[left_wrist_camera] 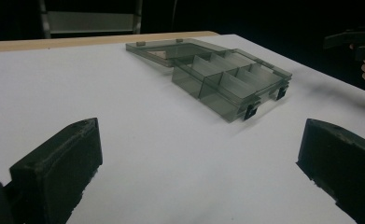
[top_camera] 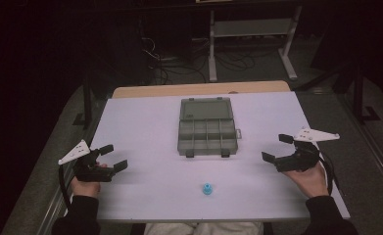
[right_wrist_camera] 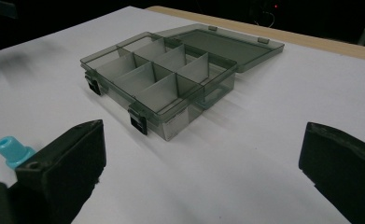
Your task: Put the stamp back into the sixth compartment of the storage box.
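Presently, the compartment box [top_camera: 206, 128] lies open at the middle of the table [top_camera: 145, 122], its lid folded flat on the far side and its divided cells all apparently empty. The small blue piece [top_camera: 207, 188] stands well apart from the box, on its near side, close to the table's front edge. The left gripper [top_camera: 111, 156] hovers to the left of the box, jaws spread wide with nothing between them; the right gripper [top_camera: 277, 147] hovers to the right of the box, likewise wide open and empty. Judging by the layout, the work in hand is to lift the blue piece into a cell of the box. Risks noted: the piece looks small and light on a narrow footing, so a jaw arriving off-centre would likely topple it or push it off the front edge. A loose pinch could drop it outside the box. The cells are narrow; a careless release may land it on a divider or jar the light box.
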